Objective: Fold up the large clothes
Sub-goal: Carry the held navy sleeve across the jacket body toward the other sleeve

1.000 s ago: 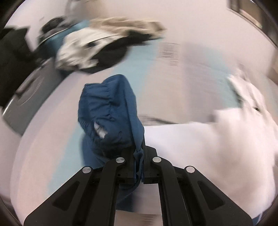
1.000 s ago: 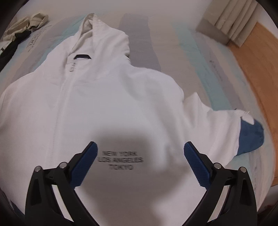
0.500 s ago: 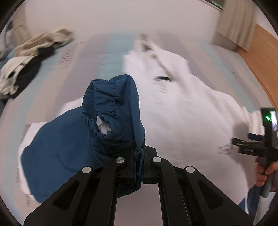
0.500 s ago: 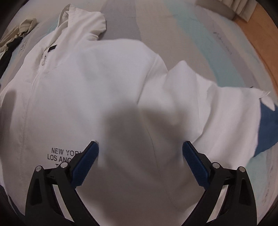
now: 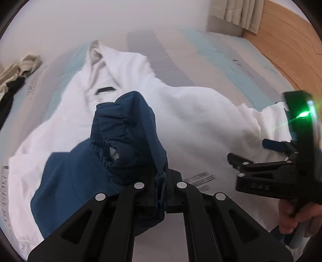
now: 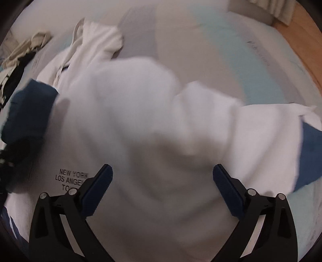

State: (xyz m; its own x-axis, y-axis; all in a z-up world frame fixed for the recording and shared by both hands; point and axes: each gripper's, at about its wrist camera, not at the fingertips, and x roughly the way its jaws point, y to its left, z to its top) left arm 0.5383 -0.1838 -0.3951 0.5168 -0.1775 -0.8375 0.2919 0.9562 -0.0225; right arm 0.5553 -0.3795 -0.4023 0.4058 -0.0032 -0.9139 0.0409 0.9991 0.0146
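Clothes pile [image 5: 16,74], beige and black, far off to the left of the left gripper [image 5: 161,193], bunched at the edge of the striped bed cover [image 5: 181,52]. Just left and below that gripper, blue sleeve [image 5: 80,181] draped across the white hoodie [image 5: 191,125]. Left gripper clamped shut on the gathered blue cuff [image 5: 124,129], cuff standing up straight ahead of the closed fingers, elastic rim puckered. Beyond the cuff, hoodie spread flat on the cover, hood [image 5: 100,56] farthest away, small dark tag below it. Off to the right of the left gripper, right gripper [image 5: 251,153] hovering over the hoodie, green light glowing on its body, gripped by a bare hand [image 5: 291,217]. In the right wrist view, right gripper [image 6: 162,179] spread wide with nothing between its blue pads [image 6: 98,189], white fabric blurred directly ahead, printed city names by its left finger. Right of it, second blue cuff [image 6: 311,157] at the end of the other sleeve, lying on the cover. Far right, wooden floor [image 5: 285,40] and curtain [image 5: 235,12].
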